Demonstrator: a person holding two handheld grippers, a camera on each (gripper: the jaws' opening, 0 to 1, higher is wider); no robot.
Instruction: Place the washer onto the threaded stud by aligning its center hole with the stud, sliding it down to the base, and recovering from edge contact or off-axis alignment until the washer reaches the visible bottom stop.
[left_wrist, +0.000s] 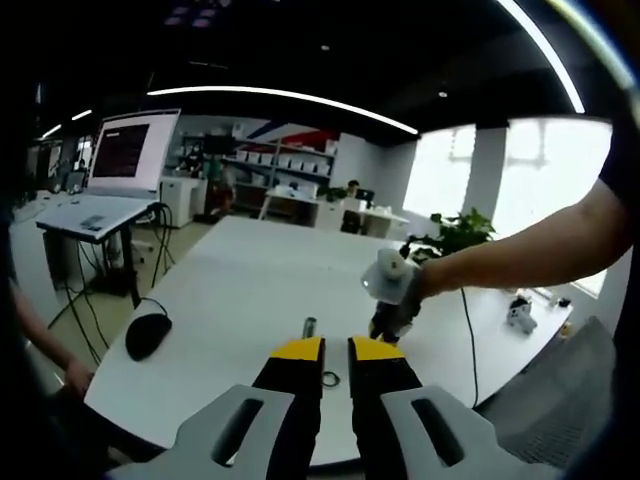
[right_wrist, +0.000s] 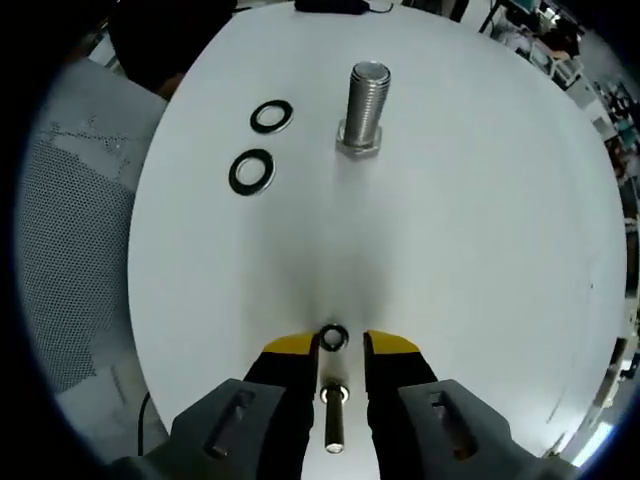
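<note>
Nothing is threaded yet: the right claw (right_wrist: 338, 345) stands open around a small washer (right_wrist: 333, 337) and stud (right_wrist: 334, 418) at lower centre of the worktop (right_wrist: 480, 230), the left claw (left_wrist: 336, 348) open and empty.

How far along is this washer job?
Done: nothing yet; the big stud and the small stud are bare, and two large washers lie loose. In hand: the right tool hovers by a small washer lying flat on the table, ungripped. Left: grip it, centre it on a stud, slide it down.
</note>
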